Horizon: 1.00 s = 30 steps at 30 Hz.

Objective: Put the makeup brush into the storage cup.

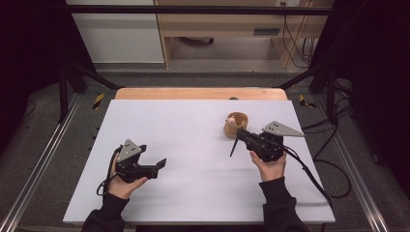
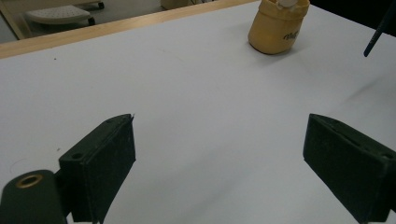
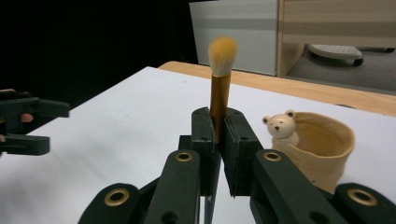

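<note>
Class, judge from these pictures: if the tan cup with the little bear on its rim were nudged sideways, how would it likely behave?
The cup looks squat with a wide base, so it would probably slide rather than tip. Its walls seem soft and rounded, perhaps slightly yielding. The bear figure on its rim may add slight top weight.

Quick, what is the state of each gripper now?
Left gripper: open, holding nothing.
Right gripper: closed on a makeup brush, beside the bear cup.
</note>
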Tool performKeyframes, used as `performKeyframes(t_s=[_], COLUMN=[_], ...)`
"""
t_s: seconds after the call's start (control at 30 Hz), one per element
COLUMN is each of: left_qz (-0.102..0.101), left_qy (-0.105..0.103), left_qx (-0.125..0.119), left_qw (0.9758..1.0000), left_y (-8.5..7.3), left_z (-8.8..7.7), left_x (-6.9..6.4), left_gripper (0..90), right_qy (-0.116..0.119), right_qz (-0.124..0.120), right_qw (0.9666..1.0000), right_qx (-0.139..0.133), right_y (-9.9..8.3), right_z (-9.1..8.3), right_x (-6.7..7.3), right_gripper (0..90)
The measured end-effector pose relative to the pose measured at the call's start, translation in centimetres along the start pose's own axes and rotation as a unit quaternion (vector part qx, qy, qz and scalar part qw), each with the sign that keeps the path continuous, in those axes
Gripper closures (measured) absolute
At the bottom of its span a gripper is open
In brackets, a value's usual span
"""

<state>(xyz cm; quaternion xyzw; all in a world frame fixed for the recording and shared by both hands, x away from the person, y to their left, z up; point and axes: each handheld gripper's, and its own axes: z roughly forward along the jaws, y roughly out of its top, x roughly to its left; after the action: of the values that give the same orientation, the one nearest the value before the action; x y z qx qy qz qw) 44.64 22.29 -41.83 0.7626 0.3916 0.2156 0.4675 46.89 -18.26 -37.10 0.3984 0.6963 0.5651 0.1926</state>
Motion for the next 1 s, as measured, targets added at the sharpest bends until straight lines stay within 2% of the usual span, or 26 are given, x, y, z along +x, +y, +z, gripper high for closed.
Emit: performKeyframes(t_s=[0.7, 1.0], left_qz=[0.0, 0.003], left_qy=[0.01, 0.01], left_qx=[0.003, 0.007], left_qw=[0.9999, 0.9999], left_y=[0.1, 0.0], left_z=[-0.3, -0.2], left_x=[0.6, 0.5], left_gripper=[8.8, 8.8], right_qy=[-0.056, -0.072], right_qz=[-0.004, -0.004], right_qw=[0.9984, 0.9974], right_qx=[-0.004, -0.008], right_y=[2.9, 3.9], right_z=[0.6, 1.3], right_x=[-2.2, -2.9], right_gripper=[83.9, 83.8])
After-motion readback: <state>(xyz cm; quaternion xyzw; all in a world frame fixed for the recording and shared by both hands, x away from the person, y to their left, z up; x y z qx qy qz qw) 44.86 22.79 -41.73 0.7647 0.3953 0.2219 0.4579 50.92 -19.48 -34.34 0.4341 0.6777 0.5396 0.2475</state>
